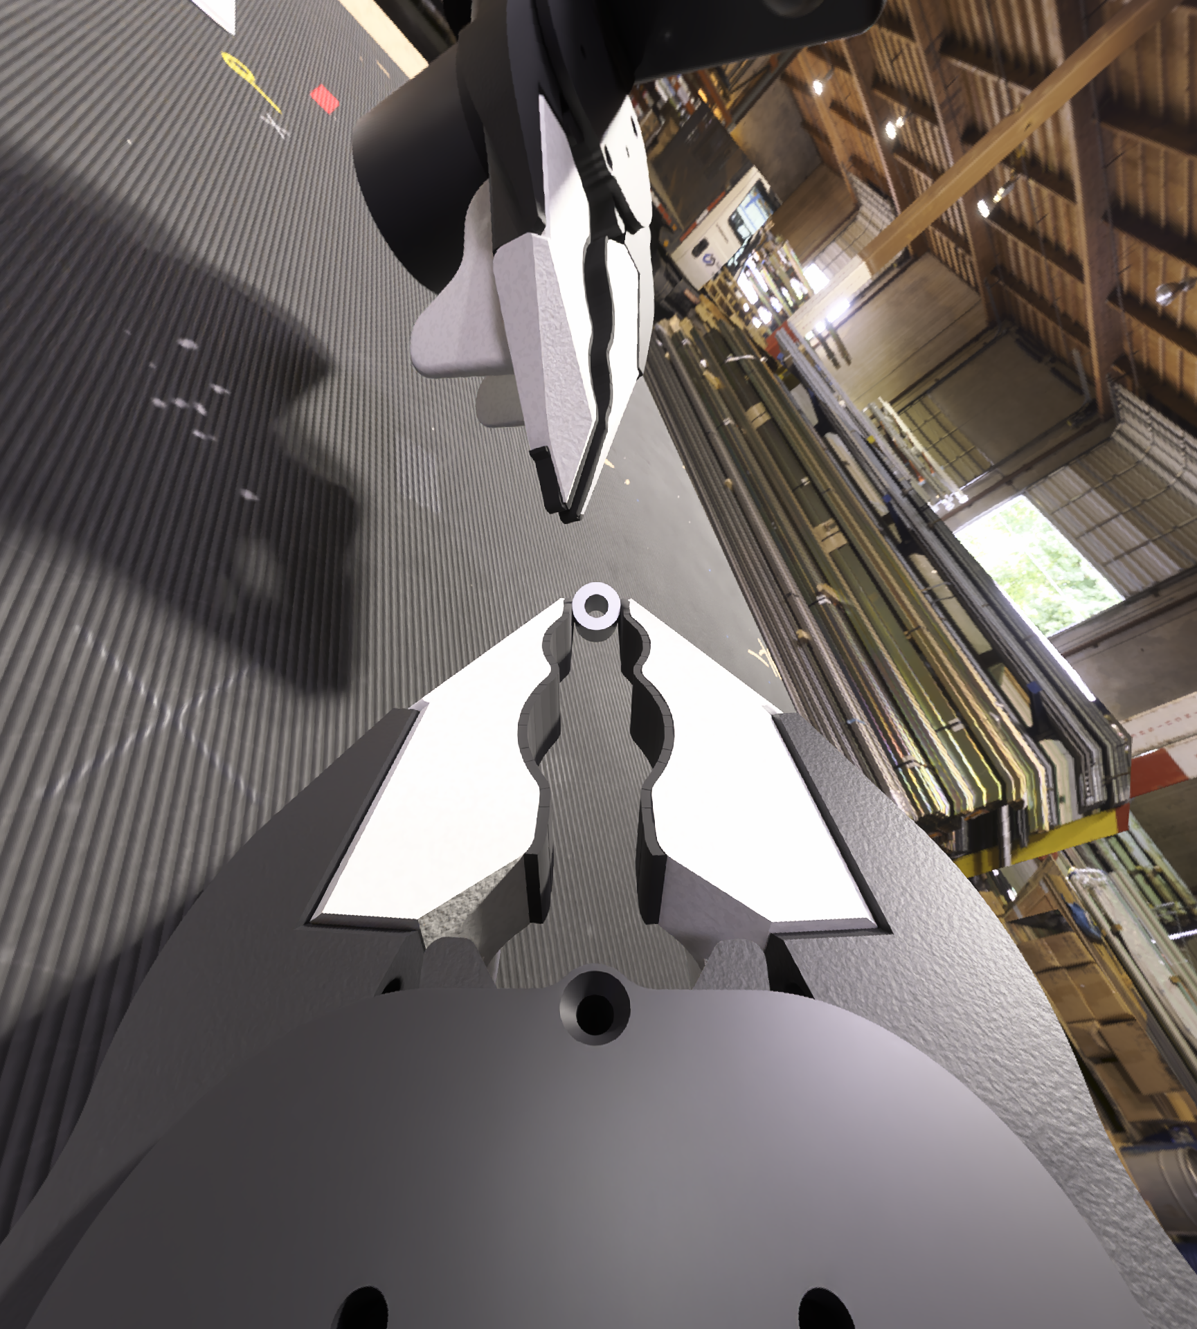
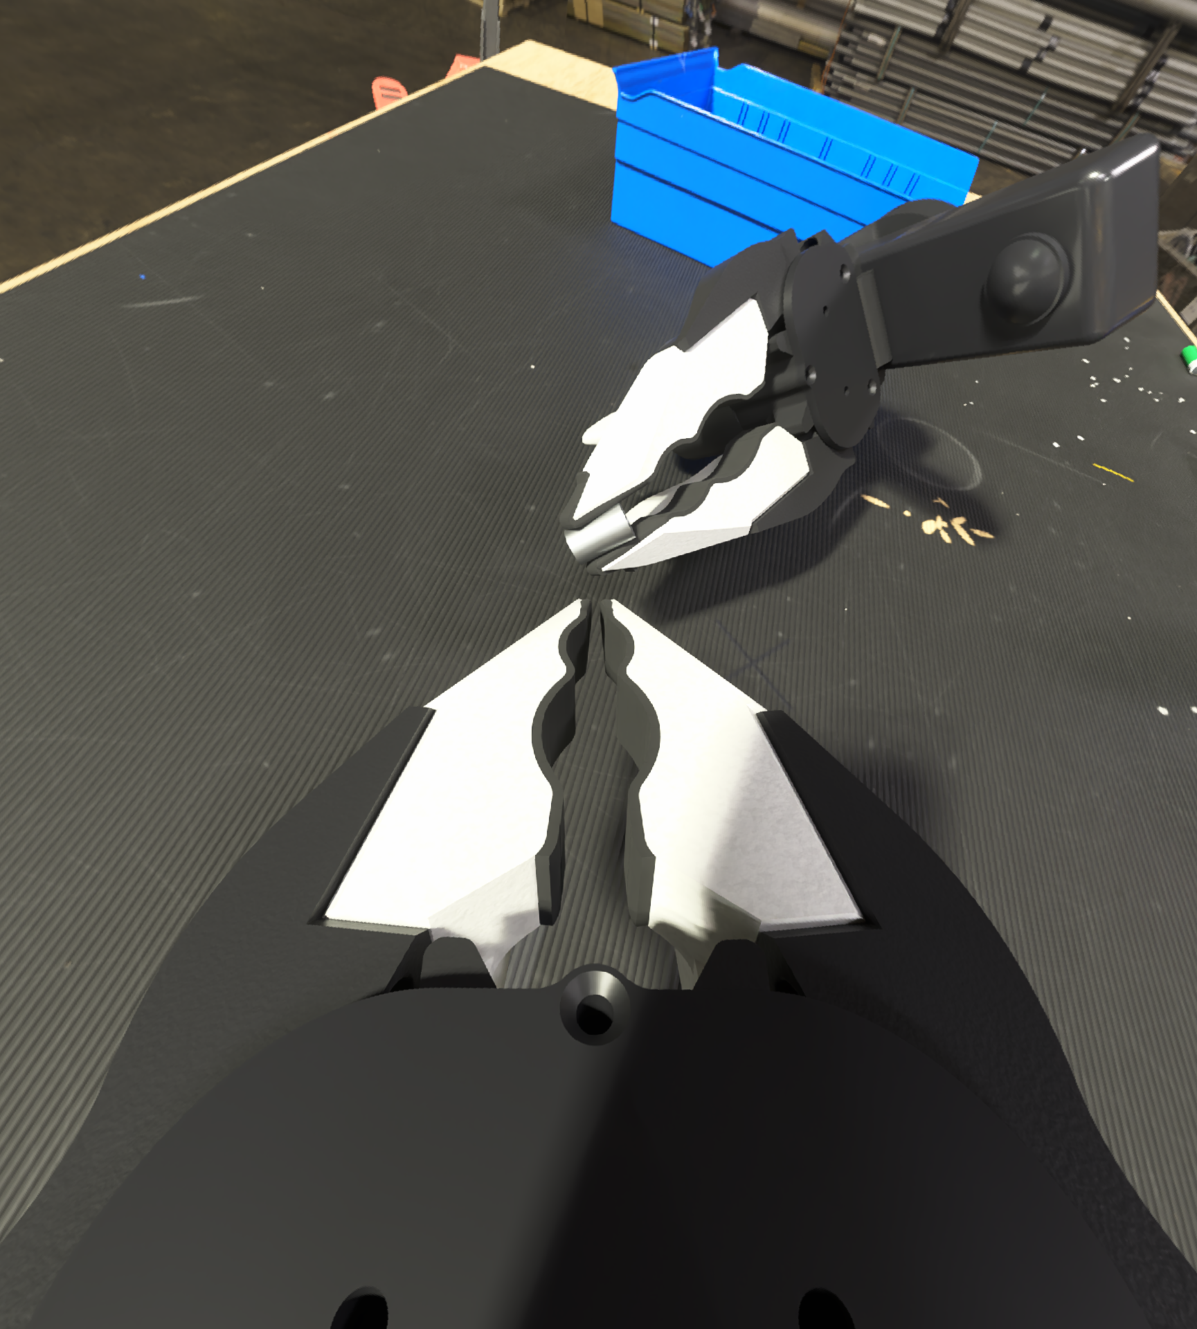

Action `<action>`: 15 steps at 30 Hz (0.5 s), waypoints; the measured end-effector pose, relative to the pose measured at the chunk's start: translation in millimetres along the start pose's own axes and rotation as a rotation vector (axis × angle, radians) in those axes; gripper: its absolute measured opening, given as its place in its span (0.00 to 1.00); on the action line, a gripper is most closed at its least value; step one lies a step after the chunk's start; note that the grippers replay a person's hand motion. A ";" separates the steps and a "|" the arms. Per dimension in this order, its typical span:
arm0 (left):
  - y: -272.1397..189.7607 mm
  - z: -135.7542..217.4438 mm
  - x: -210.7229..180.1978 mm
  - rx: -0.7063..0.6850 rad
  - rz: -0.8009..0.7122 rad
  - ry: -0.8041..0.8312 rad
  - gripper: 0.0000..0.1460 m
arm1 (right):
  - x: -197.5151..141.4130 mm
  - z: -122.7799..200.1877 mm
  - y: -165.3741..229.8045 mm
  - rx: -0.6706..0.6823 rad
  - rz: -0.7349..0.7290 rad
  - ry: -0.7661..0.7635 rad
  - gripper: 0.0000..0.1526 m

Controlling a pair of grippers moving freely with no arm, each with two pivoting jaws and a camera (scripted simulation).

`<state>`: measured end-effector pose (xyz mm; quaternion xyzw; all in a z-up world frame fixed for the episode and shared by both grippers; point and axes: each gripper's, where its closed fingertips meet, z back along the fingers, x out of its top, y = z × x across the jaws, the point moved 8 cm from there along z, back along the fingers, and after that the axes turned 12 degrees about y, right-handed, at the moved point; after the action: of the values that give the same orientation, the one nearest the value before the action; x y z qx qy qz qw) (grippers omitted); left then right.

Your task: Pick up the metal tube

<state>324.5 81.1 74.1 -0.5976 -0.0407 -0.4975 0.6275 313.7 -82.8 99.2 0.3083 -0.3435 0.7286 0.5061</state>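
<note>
Between the left gripper's (image 1: 597, 611) jaws, clamped at their tips, sits the short silver metal tube (image 1: 596, 608); lifting comes next, while the right gripper's (image 2: 595, 608) jaws are closed, empty.

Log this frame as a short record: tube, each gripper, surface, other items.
tube: short metal tube, held at the fingertips of the left gripper, seen end-on
left gripper: shut on tube
right gripper: jaws nearly together, holding nothing, tips facing the tube
surface: dark ribbed mat
other: blue bin at the far edge
</note>
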 end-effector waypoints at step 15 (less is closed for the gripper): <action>4.3 -11.4 -5.0 0.055 0.035 0.123 0.08 | -5.6 -10.2 7.2 0.042 0.032 0.112 0.01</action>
<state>318.7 74.1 64.6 -0.5490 -0.0053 -0.5208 0.6537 307.5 -79.3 87.5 0.2723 -0.3039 0.7597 0.5062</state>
